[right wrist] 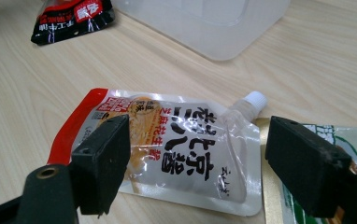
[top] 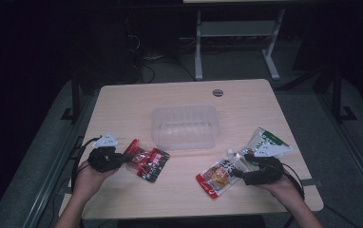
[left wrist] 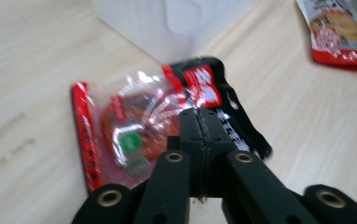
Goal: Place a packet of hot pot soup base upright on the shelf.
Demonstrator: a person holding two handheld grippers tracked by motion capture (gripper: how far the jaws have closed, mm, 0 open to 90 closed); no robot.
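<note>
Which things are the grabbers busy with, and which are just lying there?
Busy with:
- red-and-black snack packet, which the shut left gripper is over; whether it pinches the packet can't be told
- spouted sauce pouch, between the open right gripper's jaws

Just lying there:
- clear plastic tub, empty, mid-table
- green-and-white packet, beside the pouch
- wooden table

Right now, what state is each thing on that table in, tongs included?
Left tongs: shut, over the red and black snack packet's edge.
Right tongs: open, jaws either side of the spouted pouch.
Red and black snack packet: sealed, lying flat.
Spouted pouch: cap on, lying flat.
Green and white pouch: lying flat behind the right tongs.
Clear plastic tub: upright, empty, no lid.
</note>
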